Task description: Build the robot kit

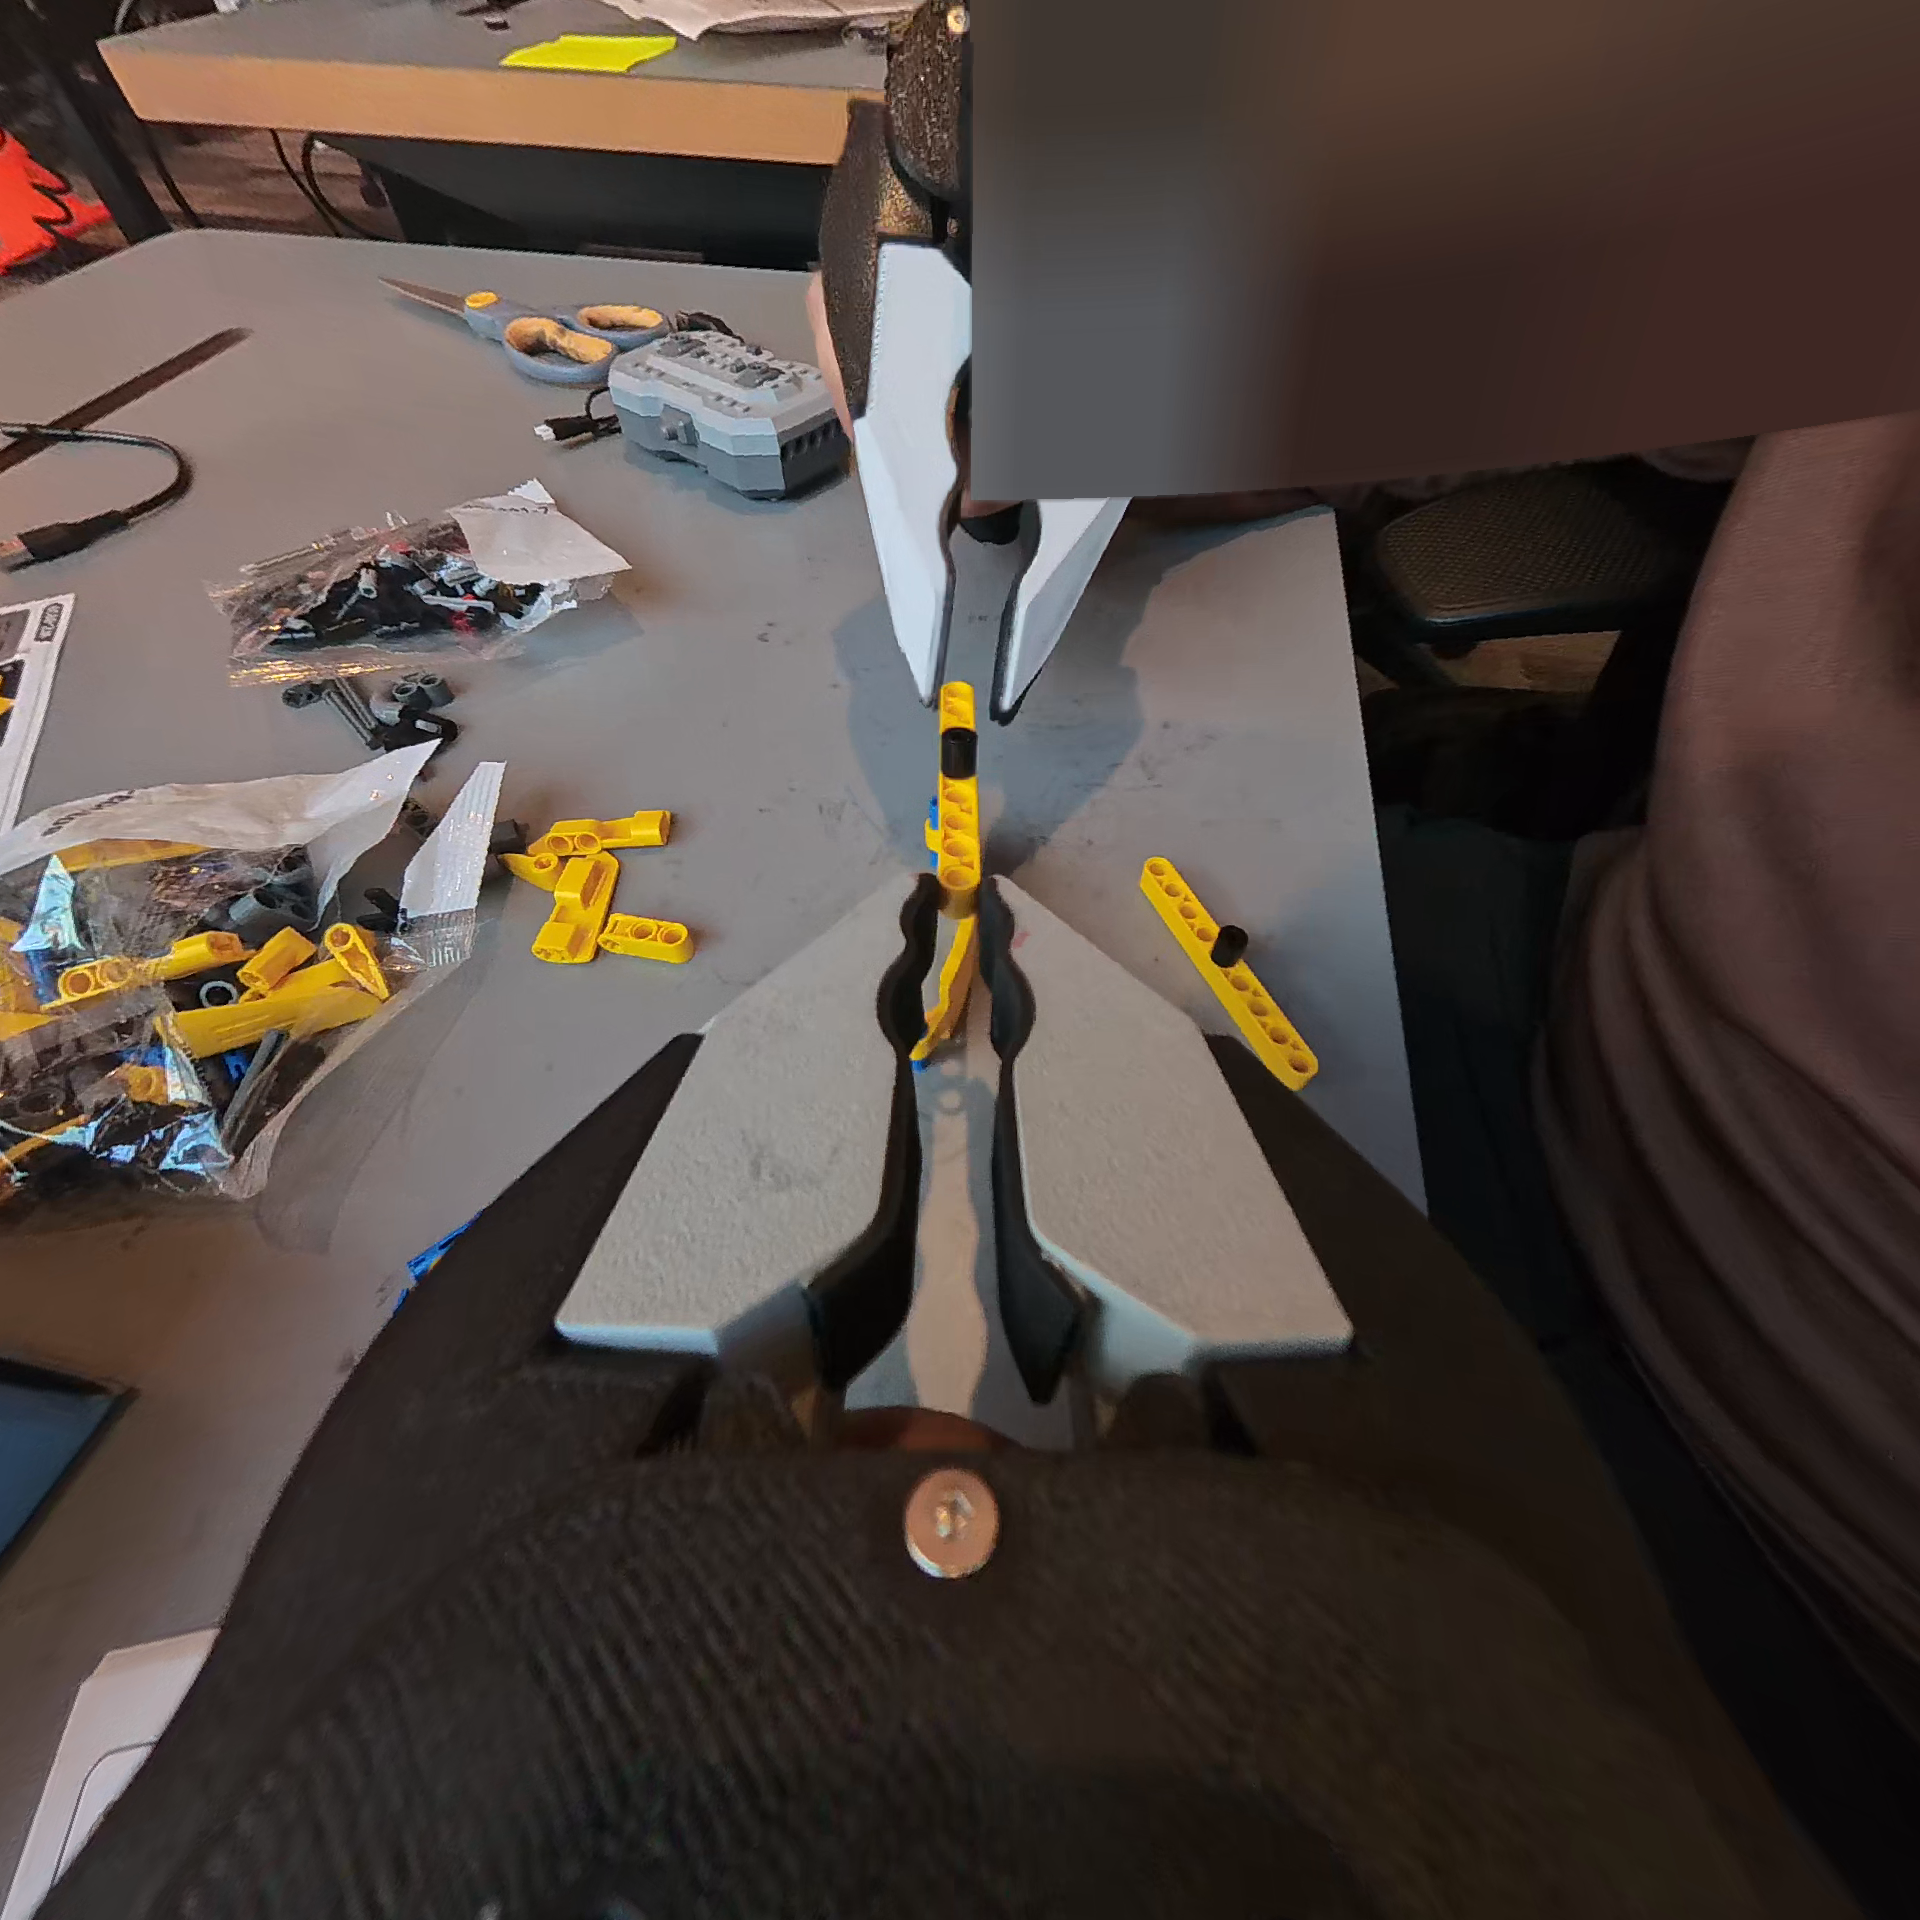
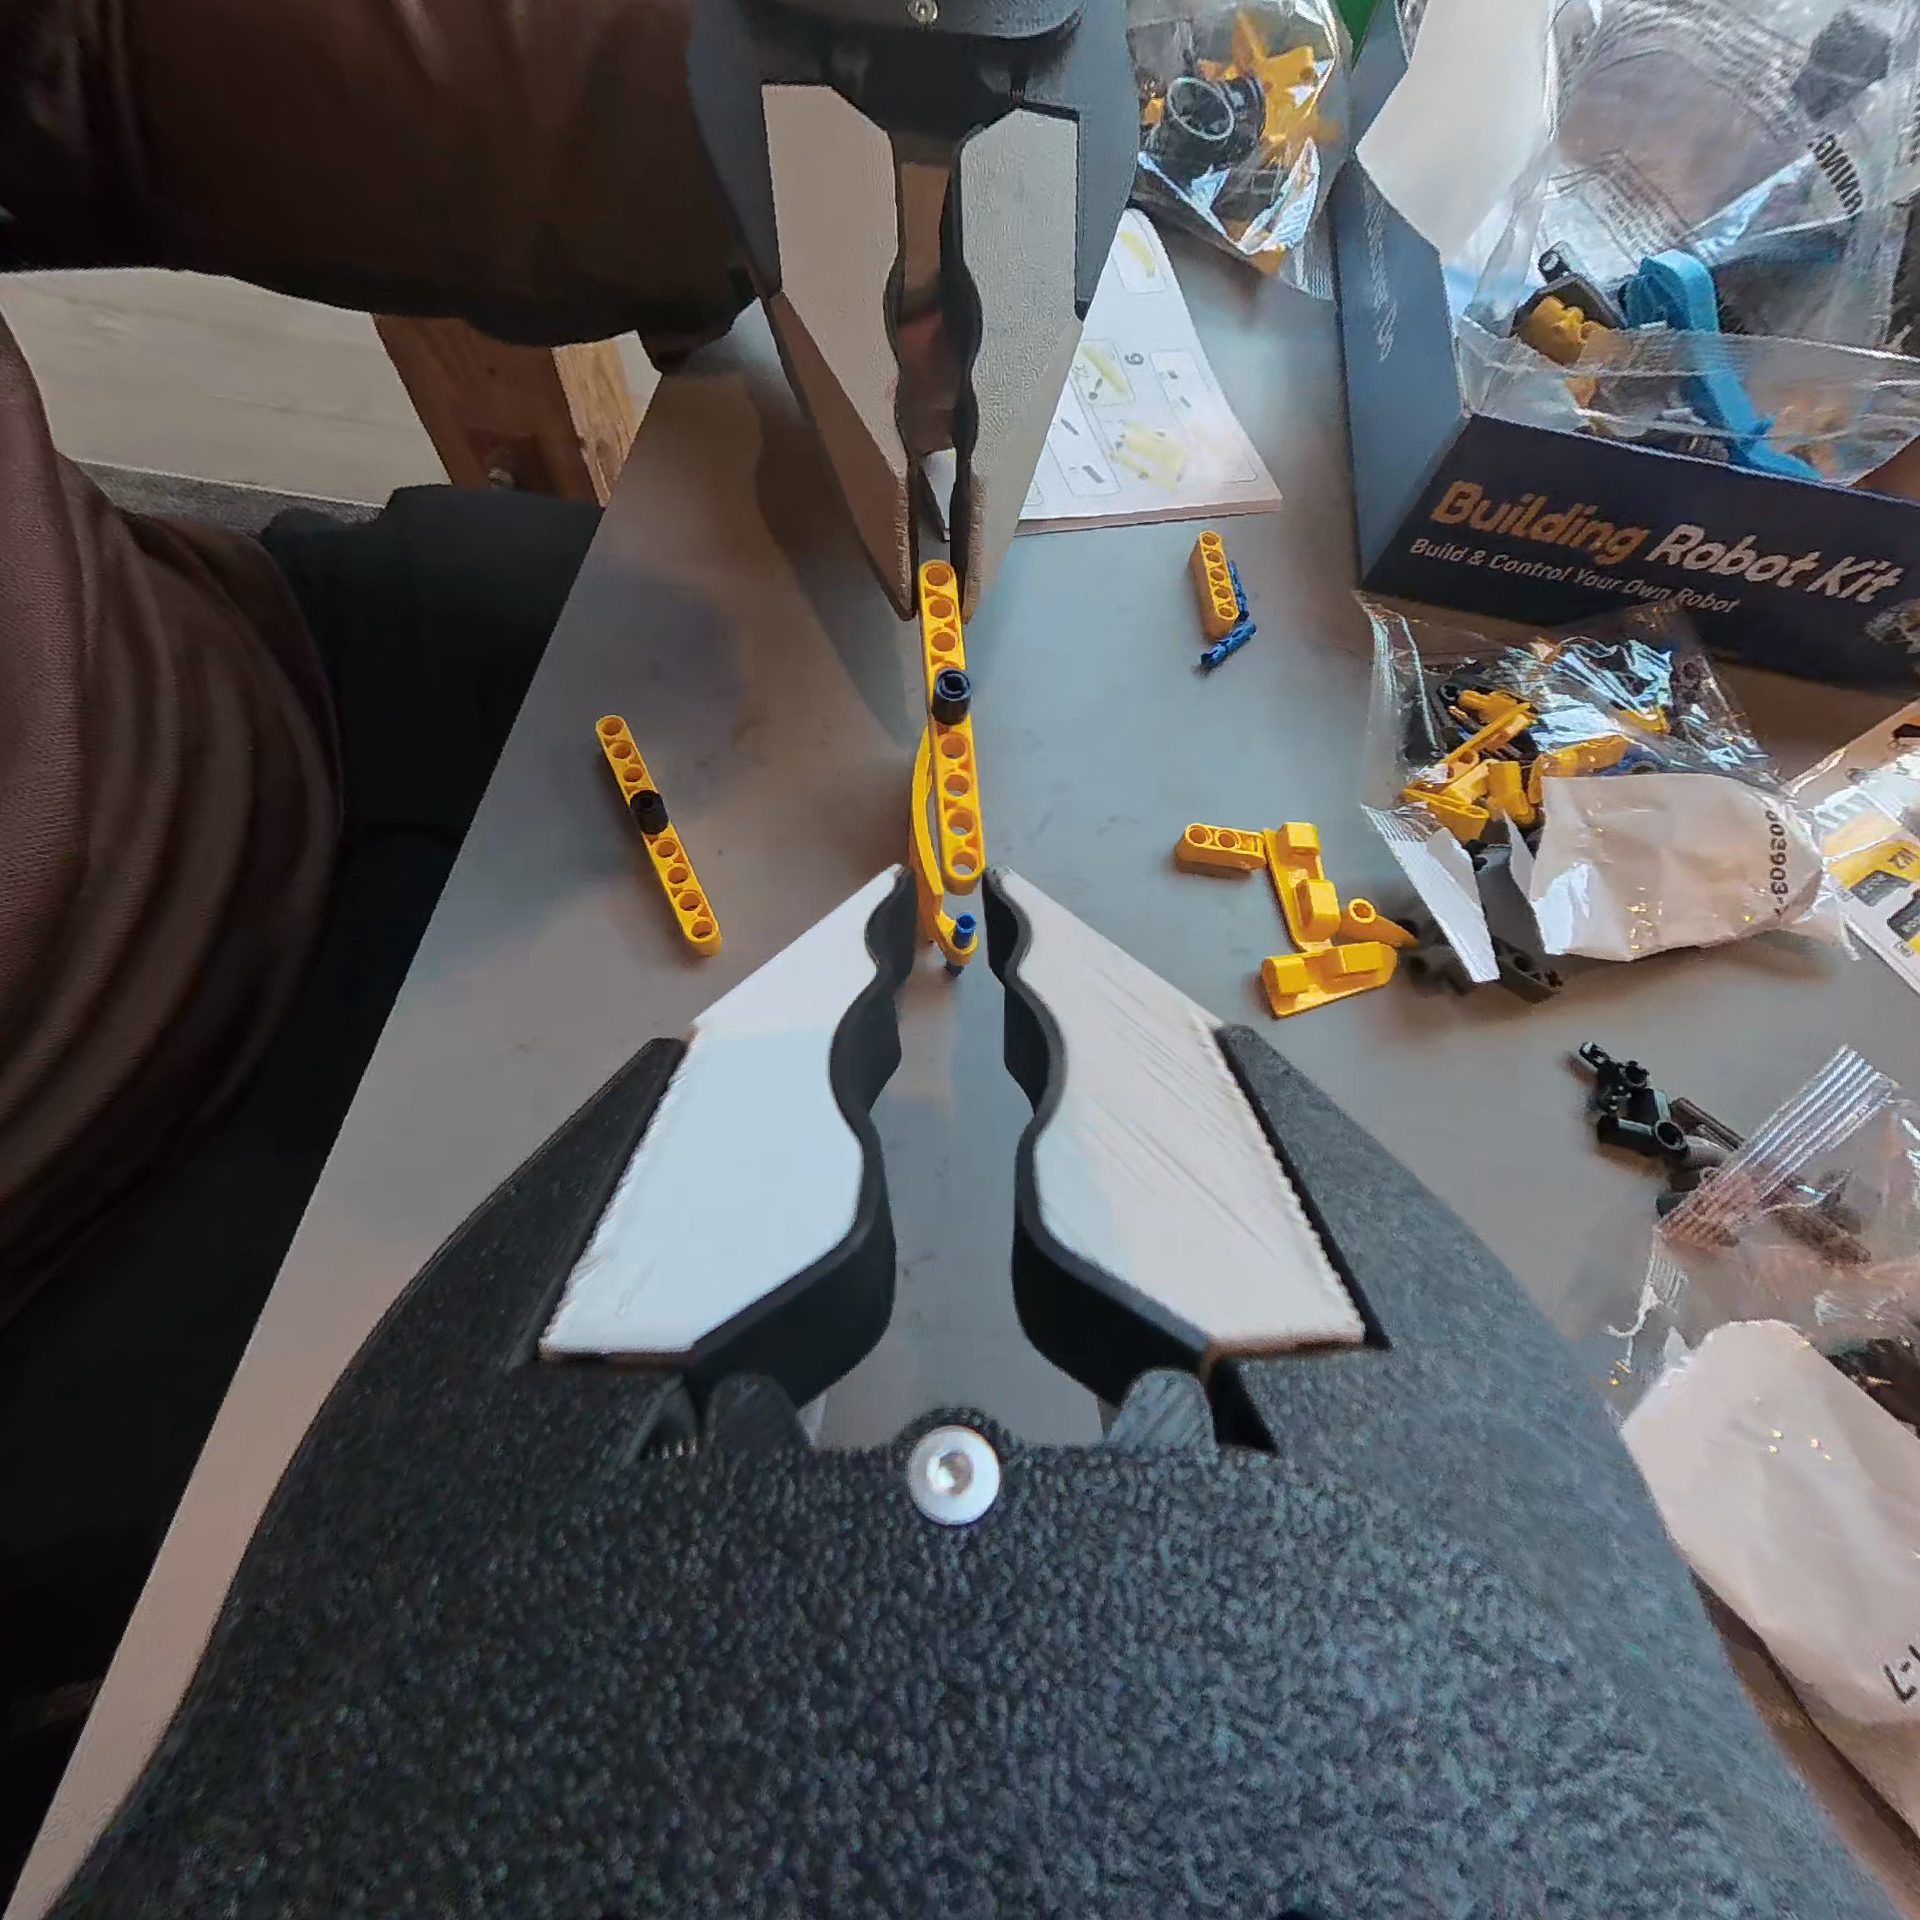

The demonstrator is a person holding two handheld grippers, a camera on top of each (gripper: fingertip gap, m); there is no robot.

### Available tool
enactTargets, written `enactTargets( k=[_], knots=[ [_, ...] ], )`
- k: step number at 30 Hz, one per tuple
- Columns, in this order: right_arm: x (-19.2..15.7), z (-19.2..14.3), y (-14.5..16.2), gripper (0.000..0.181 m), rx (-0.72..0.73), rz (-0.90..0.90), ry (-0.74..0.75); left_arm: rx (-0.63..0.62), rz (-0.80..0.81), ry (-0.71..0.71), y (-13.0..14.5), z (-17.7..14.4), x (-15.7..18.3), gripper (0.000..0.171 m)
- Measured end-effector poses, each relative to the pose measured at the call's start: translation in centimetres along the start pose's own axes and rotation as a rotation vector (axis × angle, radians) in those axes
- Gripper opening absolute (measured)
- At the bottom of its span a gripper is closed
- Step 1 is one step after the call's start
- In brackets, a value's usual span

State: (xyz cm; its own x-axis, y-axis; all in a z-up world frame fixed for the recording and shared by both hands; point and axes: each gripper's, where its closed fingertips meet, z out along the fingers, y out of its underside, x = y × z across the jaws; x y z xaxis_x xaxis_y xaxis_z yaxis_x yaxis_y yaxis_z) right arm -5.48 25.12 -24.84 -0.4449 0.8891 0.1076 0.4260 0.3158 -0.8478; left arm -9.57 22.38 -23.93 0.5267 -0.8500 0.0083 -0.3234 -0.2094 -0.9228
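A long yellow perforated beam with a black pin in its middle is held level above the grey table between both grippers. My left gripper is shut on its near end; it shows at the top of the right wrist view. My right gripper closes on the other end of the beam and shows facing me in the left wrist view. A thin curved yellow piece with a blue pin hangs beside the beam.
A second yellow beam with a black pin lies near the table edge. Small yellow parts, parts bags, a grey battery box, scissors, the kit box and a booklet lie around. A person sits beside the edge. The tips of one gripper are about 6 centimetres away from the tips of the other.
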Motion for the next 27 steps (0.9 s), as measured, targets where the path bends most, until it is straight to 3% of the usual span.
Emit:
enactTargets(
  k=[8,12,27],
  knots=[
    [0.0,0.7,0.7,0.008,-0.036,-0.007,0.006,-0.038,0.011,0.005,0.5,0.3,0.0,0.004],
    [0.4,1.2,1.1,0.007,-0.06,0.002,0.024,-0.115,0.003,-0.028,1.6,0.5,-0.6,0.004],
    [0.2,1.8,1.8,0.007,-0.088,-0.017,0.019,-0.111,0.009,-0.024,1.6,0.5,-0.3,0.004]
  ],
)
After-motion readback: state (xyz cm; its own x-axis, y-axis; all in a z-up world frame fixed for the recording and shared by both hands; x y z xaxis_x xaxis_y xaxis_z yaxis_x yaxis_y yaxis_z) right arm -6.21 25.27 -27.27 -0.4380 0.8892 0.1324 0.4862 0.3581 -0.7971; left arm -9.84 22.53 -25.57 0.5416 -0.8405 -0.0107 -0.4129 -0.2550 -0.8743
